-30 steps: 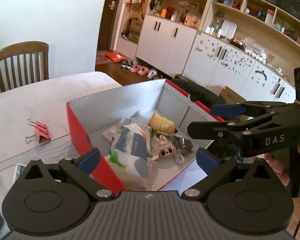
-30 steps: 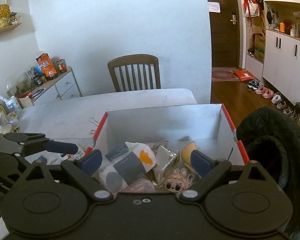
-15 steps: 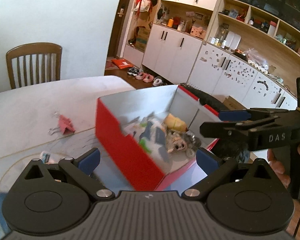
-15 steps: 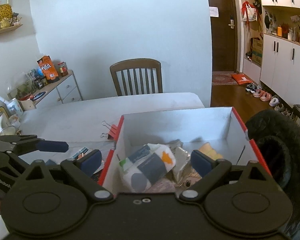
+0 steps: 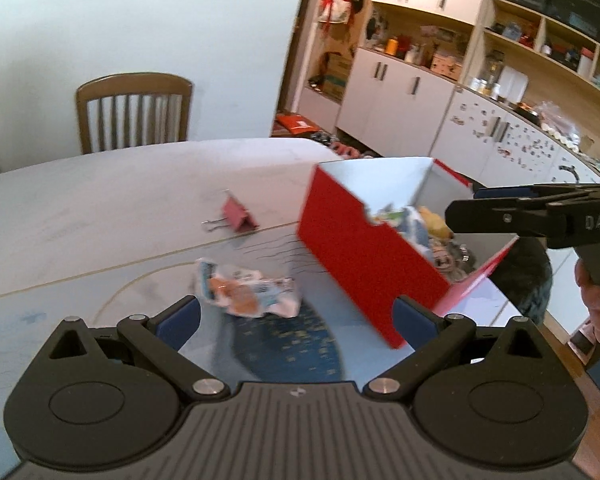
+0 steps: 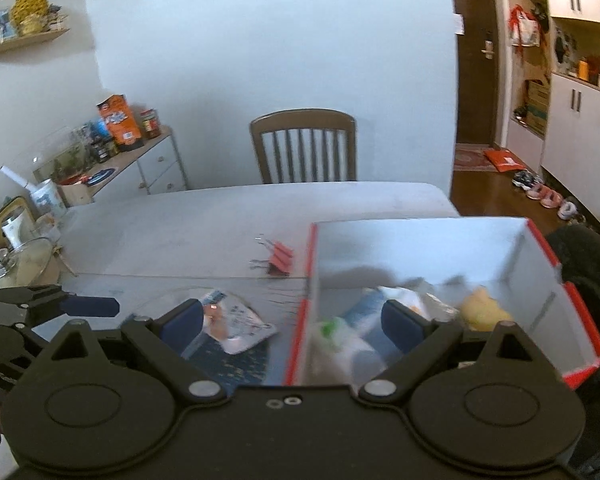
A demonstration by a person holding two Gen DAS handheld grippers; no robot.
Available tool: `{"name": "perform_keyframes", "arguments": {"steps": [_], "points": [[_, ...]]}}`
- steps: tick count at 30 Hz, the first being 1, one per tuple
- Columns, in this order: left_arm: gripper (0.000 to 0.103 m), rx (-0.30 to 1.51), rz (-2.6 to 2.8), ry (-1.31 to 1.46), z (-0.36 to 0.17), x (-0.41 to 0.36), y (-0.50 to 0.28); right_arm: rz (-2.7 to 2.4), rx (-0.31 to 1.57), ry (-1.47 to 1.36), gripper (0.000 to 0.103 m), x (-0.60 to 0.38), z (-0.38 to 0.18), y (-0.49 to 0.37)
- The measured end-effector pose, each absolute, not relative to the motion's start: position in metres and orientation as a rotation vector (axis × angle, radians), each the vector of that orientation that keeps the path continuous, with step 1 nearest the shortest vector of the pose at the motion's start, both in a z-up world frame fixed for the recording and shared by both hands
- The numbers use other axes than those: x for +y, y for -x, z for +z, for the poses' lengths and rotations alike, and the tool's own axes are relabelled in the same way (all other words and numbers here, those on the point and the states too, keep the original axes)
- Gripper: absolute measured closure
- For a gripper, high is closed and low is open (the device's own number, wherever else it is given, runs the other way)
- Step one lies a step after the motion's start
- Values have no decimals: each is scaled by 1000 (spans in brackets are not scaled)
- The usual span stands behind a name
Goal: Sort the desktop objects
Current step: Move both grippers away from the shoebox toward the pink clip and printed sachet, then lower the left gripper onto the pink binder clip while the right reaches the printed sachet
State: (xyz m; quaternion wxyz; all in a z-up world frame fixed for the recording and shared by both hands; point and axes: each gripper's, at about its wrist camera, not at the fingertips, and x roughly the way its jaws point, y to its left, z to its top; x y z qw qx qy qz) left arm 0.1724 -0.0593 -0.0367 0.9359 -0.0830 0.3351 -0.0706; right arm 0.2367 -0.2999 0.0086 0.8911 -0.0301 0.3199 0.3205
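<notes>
Two hand-held grippers, both spread and holding nothing, hover over a table beside a part-filled red box.

Nearest, the left gripper (image 5: 296, 314) faces a crumpled snack wrapper (image 5: 246, 292) lying loose on the table (image 5: 100, 208); the right gripper (image 6: 290, 320) straddles the wall of the red box (image 5: 364, 252), with packets inside. Farther off lies a red binder clip (image 5: 238, 218), well apart. Risk: the light wrapper may slide or crumple away as the fingers close, or an arm may nudge the box.
</notes>
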Motion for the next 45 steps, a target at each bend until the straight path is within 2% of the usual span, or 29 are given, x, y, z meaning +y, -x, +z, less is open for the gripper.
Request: {"name": "perform_keyframes", "arguments": {"steps": [15, 33, 45], "points": [[0, 667, -76, 163, -39, 21, -209, 758, 705, 181, 7, -209, -17, -229], [1, 763, -130, 181, -79, 17, -298, 721, 756, 314, 8, -148, -98, -262], [1, 770, -186, 132, -90, 12, -341, 754, 762, 356, 8, -132, -123, -279]]}}
